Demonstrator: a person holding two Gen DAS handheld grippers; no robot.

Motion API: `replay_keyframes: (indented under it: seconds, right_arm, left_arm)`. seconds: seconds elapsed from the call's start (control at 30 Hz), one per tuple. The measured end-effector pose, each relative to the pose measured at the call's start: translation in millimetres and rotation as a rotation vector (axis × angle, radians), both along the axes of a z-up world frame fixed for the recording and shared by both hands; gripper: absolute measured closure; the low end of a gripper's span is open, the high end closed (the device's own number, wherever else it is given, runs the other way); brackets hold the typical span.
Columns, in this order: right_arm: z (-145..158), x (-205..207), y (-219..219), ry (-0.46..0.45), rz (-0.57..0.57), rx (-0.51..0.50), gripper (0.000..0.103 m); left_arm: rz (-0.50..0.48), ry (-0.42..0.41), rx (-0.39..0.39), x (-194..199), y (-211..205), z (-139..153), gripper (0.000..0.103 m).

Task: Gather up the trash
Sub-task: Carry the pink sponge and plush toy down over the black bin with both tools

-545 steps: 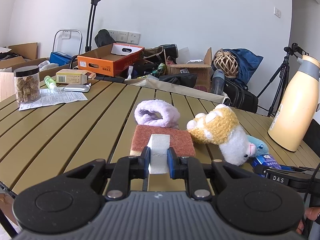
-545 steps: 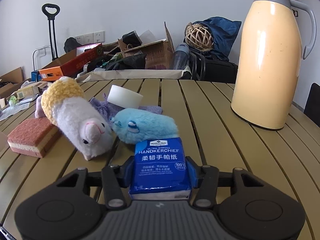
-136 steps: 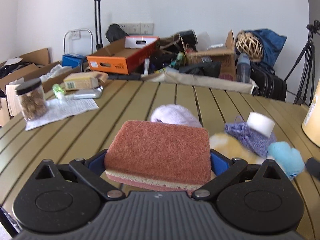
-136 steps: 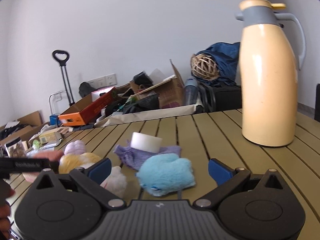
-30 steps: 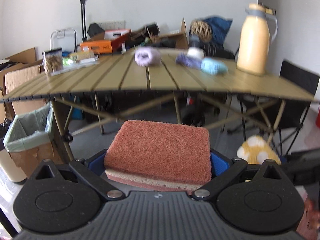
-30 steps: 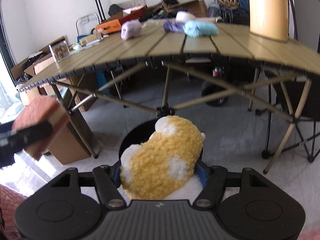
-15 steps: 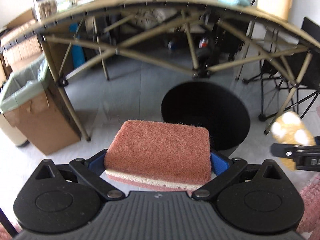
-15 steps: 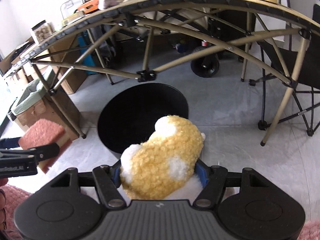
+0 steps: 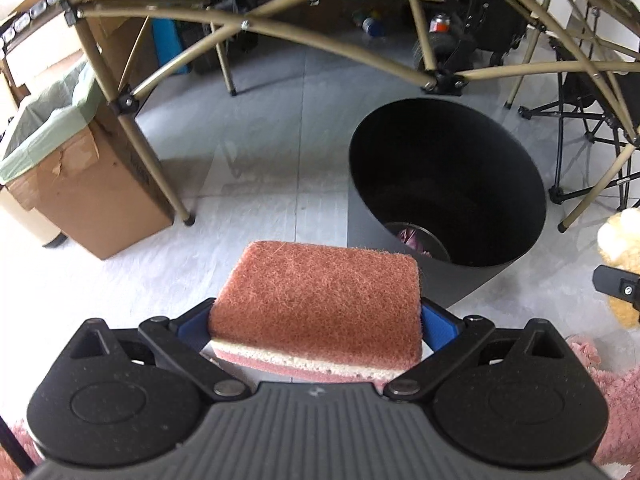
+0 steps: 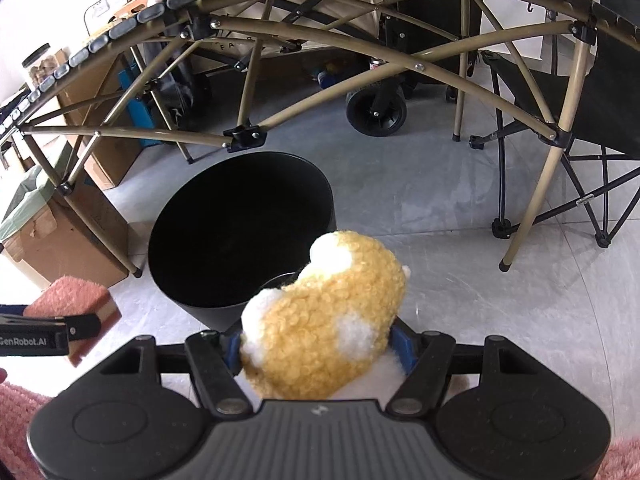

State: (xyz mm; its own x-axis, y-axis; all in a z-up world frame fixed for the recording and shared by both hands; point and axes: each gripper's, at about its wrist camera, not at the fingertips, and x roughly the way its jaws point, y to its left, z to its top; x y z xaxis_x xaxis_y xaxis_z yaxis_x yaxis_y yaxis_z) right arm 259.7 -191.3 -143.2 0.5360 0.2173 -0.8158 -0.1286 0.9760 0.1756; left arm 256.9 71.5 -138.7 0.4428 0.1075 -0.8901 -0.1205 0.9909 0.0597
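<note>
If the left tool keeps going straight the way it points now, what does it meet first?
Probably the near rim or outer wall of the black bin, just right of its line. The left tool, shut on the sponge, aims at the floor by the bin; depth is unclear.

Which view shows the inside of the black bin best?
Left wrist: the black bin tilts open toward the camera, showing its bottom and something pinkish there. In the right wrist view its interior is dark, partly hidden by the plush toy.

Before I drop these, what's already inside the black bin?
At the black bin's bottom, something pinkish shows in the left wrist view; the near wall and shadow hide the rest.
</note>
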Motion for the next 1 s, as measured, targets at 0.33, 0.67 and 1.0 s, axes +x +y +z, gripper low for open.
replay_keyframes:
  seconds: [0.33,0.67,1.0]
  right_arm:
    - [2,3,-2,-0.009,-0.031,-0.012,0.036]
    - [2,11,-13,-0.02,-0.081,-0.026,0.036]
    - [-2,18,-36,-0.02,-0.157,-0.031,0.036]
  left_arm:
    - [-0.001,0.048,0.017,7,-2,-3,0.002]
    - [-0.015,0.041,0.0,32,-20,13,0.002]
    - [-0.062,0.031,-0.023,66,-62,23,0.002]
